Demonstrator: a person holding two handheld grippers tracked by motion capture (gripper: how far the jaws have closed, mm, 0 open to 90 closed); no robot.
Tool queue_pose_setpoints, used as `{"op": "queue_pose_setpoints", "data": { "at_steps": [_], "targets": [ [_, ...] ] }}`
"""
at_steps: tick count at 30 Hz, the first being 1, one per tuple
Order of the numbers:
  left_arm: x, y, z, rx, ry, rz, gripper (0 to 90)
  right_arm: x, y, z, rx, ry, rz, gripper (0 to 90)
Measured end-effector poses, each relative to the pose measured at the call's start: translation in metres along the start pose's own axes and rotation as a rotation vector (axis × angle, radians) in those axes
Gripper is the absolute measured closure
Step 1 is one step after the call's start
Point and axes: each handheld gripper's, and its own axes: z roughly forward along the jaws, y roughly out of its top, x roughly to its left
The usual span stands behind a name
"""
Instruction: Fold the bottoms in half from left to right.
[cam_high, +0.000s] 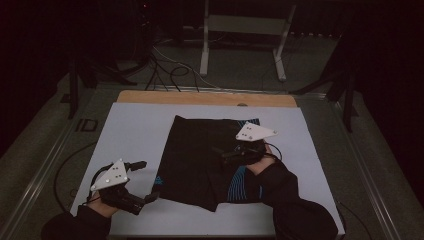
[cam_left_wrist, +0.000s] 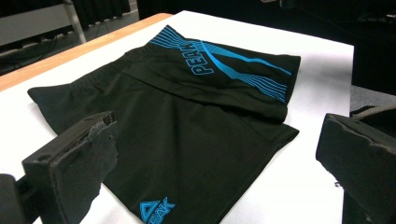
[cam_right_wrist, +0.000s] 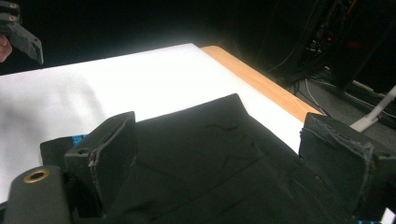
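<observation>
Black shorts (cam_high: 200, 160) lie half-folded on the white tabletop (cam_high: 135, 130), and with your left hand-held gripper (cam_high: 142, 181) and right hand-held gripper (cam_high: 231, 151) both open, a shallow pinch could drag the fold askew.

Dim, murky high view with black surroundings; glaring white table (cam_right_wrist: 140, 74) cover and soft-focus near edges in both gripper views.

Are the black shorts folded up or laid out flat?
Partly folded. The shorts lie on the white table cover with one striped side turned over onto the rest, its edge making a ridge across them.
</observation>
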Motion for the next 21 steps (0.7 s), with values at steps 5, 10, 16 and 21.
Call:
{"op": "queue_pose_setpoints", "data": {
  "at_steps": [5, 10, 16, 21],
  "targets": [
    [0.000, -0.002, 0.002, 0.002, 0.003, -0.002, 0.1, 0.000, 0.003, 0.009, 0.005, 0.006, 0.000, 11.3],
    [0.000, -0.004, 0.003, 0.006, 0.009, -0.010, 0.1, 0.000, 0.009, 0.022, 0.016, 0.011, 0.001, 11.3],
    [0.002, -0.007, 0.005, 0.016, 0.036, -0.019, 0.1, -0.001, 0.012, 0.036, 0.020, 0.015, 0.008, 11.3],
    [0.003, -0.009, 0.006, 0.027, 0.050, -0.021, 0.1, 0.000, 0.012, 0.047, 0.037, 0.018, 0.000, 11.3]
  ]
}}
